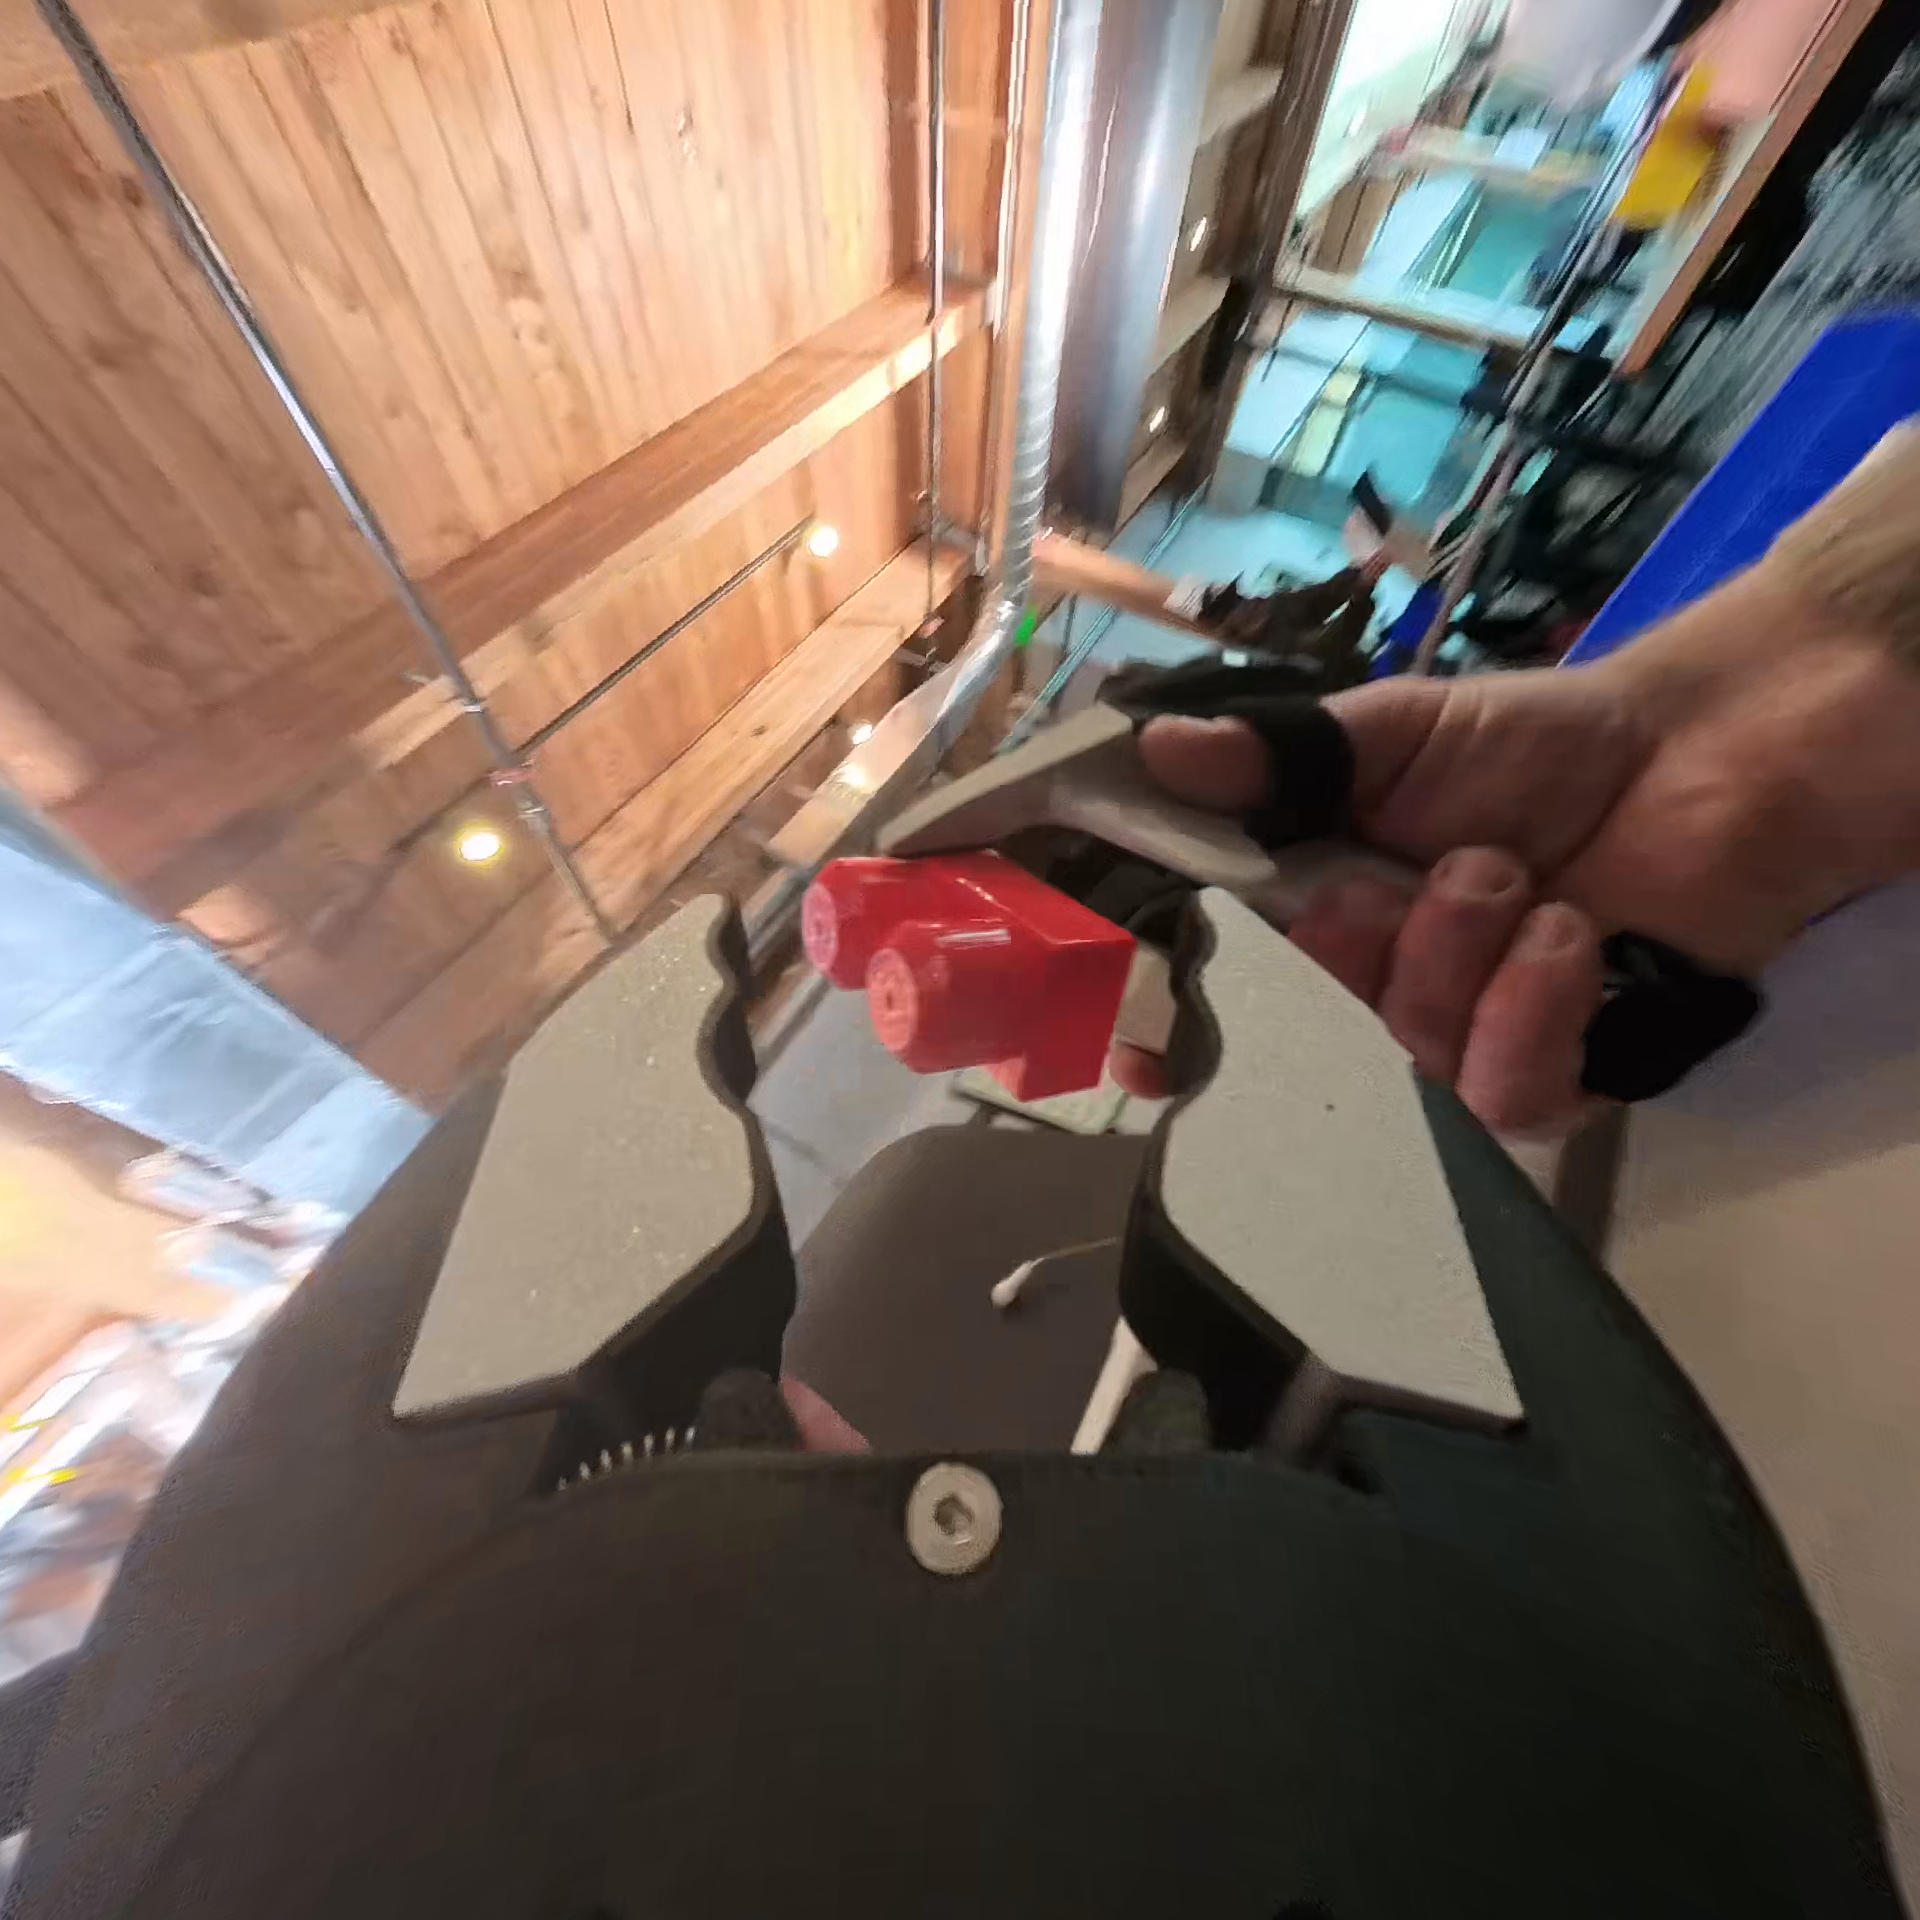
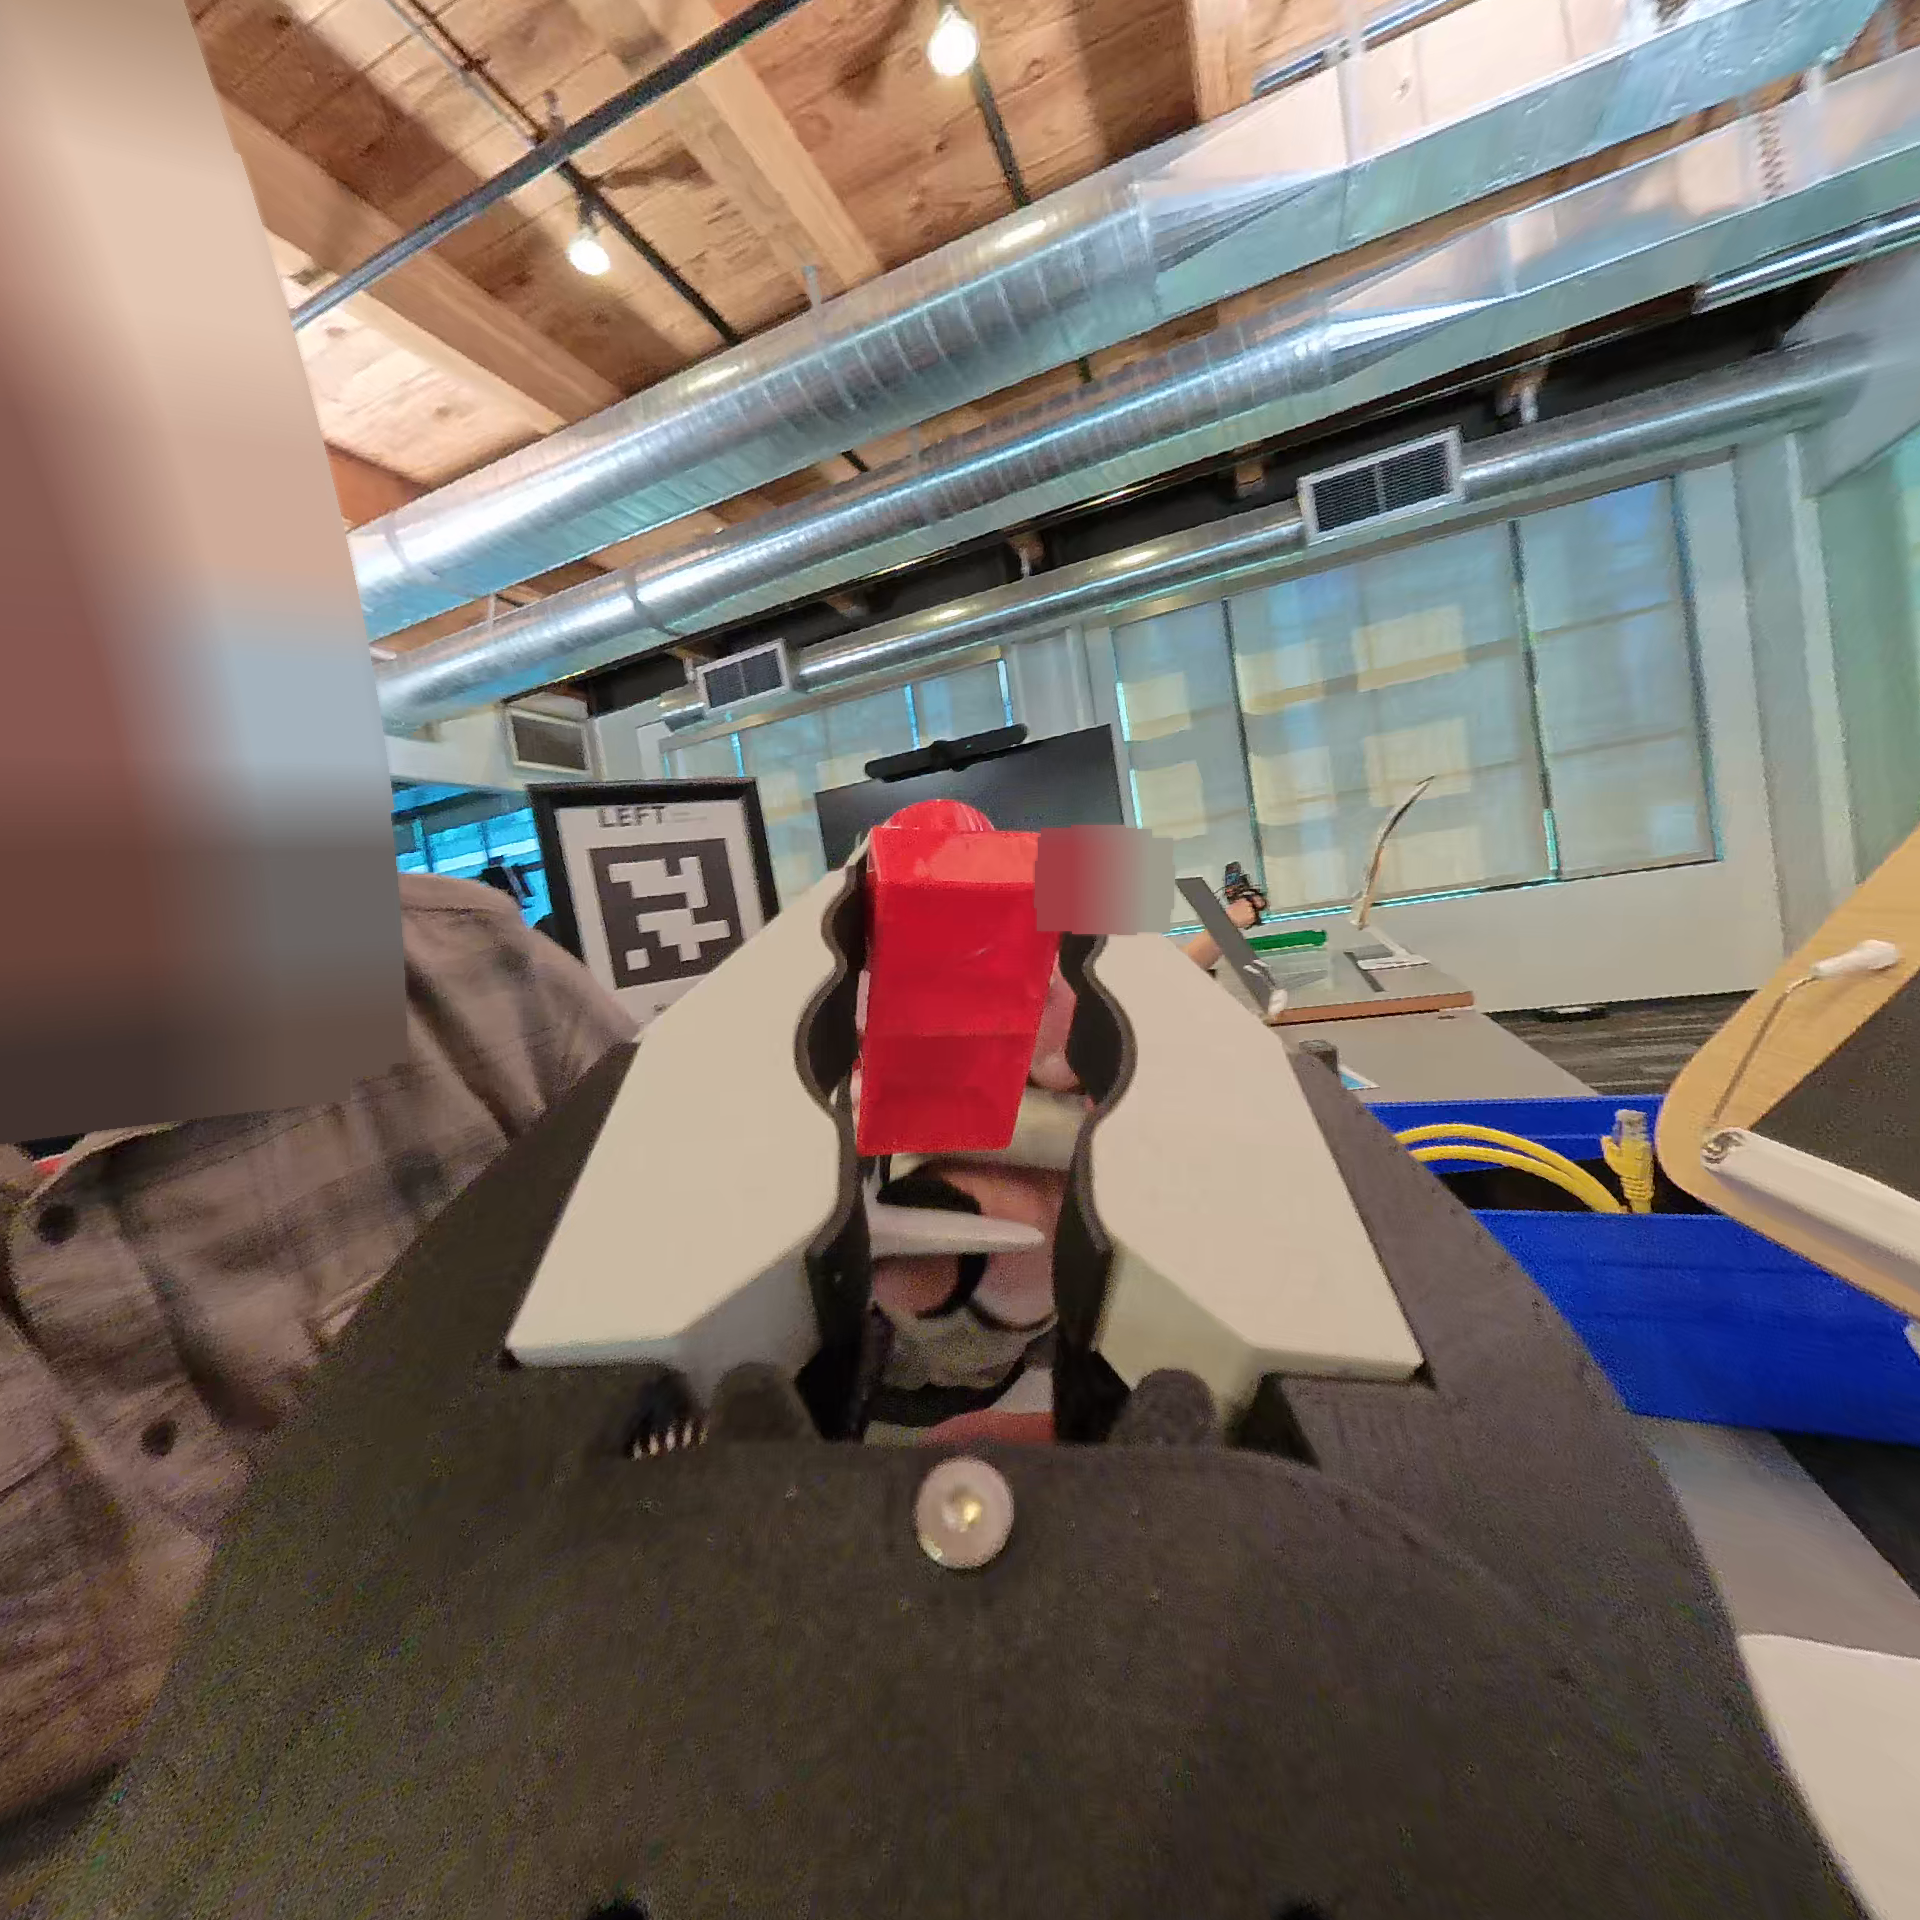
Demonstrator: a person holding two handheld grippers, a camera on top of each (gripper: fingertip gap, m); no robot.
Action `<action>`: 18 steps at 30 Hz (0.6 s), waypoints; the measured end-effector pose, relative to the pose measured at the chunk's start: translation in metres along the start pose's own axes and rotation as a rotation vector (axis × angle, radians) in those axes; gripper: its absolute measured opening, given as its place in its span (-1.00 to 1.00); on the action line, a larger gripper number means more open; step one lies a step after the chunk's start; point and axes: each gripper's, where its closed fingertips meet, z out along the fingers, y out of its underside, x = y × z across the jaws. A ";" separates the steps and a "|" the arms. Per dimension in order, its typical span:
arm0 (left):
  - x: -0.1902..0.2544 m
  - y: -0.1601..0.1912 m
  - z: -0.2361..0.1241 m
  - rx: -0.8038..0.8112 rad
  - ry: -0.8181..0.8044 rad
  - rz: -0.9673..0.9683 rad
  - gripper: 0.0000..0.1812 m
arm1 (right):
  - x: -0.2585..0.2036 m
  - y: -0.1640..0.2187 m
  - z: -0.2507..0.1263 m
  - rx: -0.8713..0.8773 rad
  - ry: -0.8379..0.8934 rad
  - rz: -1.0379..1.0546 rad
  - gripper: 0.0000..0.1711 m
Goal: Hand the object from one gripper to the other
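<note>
Red block (image 2: 951,997) sits clamped betw. right claw (image 2: 961,997) fingers, studs pointing away from cam. Left claw (image 1: 961,997) spread wide w/ nothing gripped, its tips just beside the block (image 1: 977,971). Blue bin (image 2: 1683,1320) lies right of the block.

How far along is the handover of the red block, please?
Done: the right gripper is shut on the red block and has it raised between the fingers of the left gripper. In hand: lining up; the left gripper is open, clear of the block. Left to do: close the left gripper, then release the right.
</note>
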 end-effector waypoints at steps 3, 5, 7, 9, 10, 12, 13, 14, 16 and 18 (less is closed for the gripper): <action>-0.002 -0.009 0.000 0.015 0.134 -0.150 -0.06 | -0.019 0.001 -0.009 -0.024 -0.101 0.015 -0.60; -0.003 -0.016 -0.002 0.030 0.247 -0.302 -0.14 | -0.030 0.009 -0.012 -0.070 -0.154 0.008 -0.59; -0.005 -0.020 -0.004 0.028 0.330 -0.458 -0.15 | -0.040 0.014 -0.014 -0.098 -0.204 0.009 -0.60; 0.003 -0.023 -0.006 0.002 0.465 -0.641 -0.19 | -0.047 0.019 -0.015 -0.120 -0.238 -0.008 -0.60; 0.007 -0.026 -0.009 0.004 0.535 -0.738 -0.21 | -0.051 0.020 -0.016 -0.127 -0.259 -0.019 -0.60; 0.013 -0.034 -0.016 0.045 0.660 -0.929 -0.25 | -0.055 0.021 -0.018 -0.132 -0.270 -0.036 -0.60; 0.016 -0.034 -0.018 0.045 0.704 -0.984 -0.24 | -0.057 0.019 -0.019 -0.127 -0.278 -0.040 -0.60; 0.020 -0.034 -0.020 0.040 0.744 -1.031 -0.21 | -0.059 0.018 -0.020 -0.121 -0.284 -0.050 -0.60; 0.025 -0.039 -0.023 0.051 0.826 -1.172 -0.17 | -0.062 0.017 -0.023 -0.118 -0.293 -0.073 -0.60; 0.031 -0.048 -0.024 0.082 0.919 -1.356 -0.10 | -0.067 0.017 -0.023 -0.124 -0.307 -0.090 -0.60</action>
